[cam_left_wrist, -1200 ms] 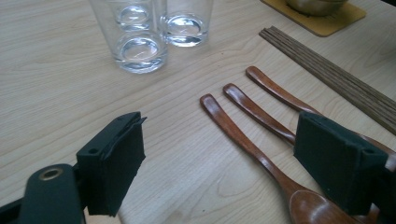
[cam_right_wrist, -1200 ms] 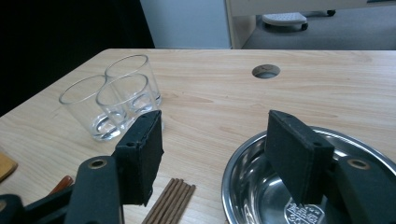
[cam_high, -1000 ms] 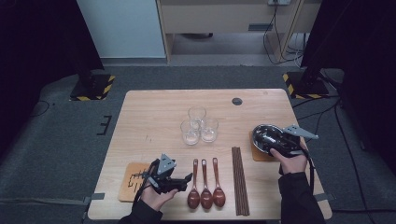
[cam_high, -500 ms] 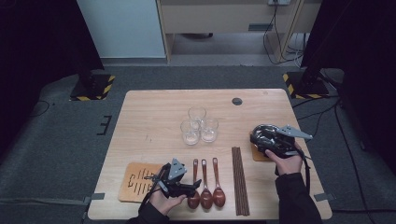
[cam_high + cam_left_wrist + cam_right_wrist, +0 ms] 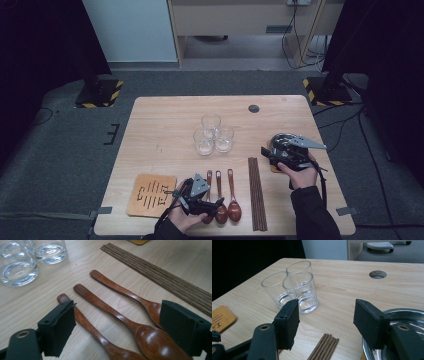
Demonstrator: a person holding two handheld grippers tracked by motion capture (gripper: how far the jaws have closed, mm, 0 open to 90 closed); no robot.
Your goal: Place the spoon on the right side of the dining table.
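From above, the left gripper hangs low over three wooden spoons near the table's front edge, hiding part of the leftmost.

Its own view shows jaws that have just been opening, apart around the spoons, whose bowls are cut off.

The right gripper stands open, nothing between; a steel bowl is half-hidden.

- High view: dim and soft, the room's sides nearly black; the tabletop is the evenly lit patch, with weak shadows.
- Left gripper view: bright; white glare on the spoon bowl between the tongs; the glasses beyond are slightly blurred.
- Right gripper view: sharp on the glasses ahead; a black background beyond the left pad; a sheen on the metal bowl by the right pad.
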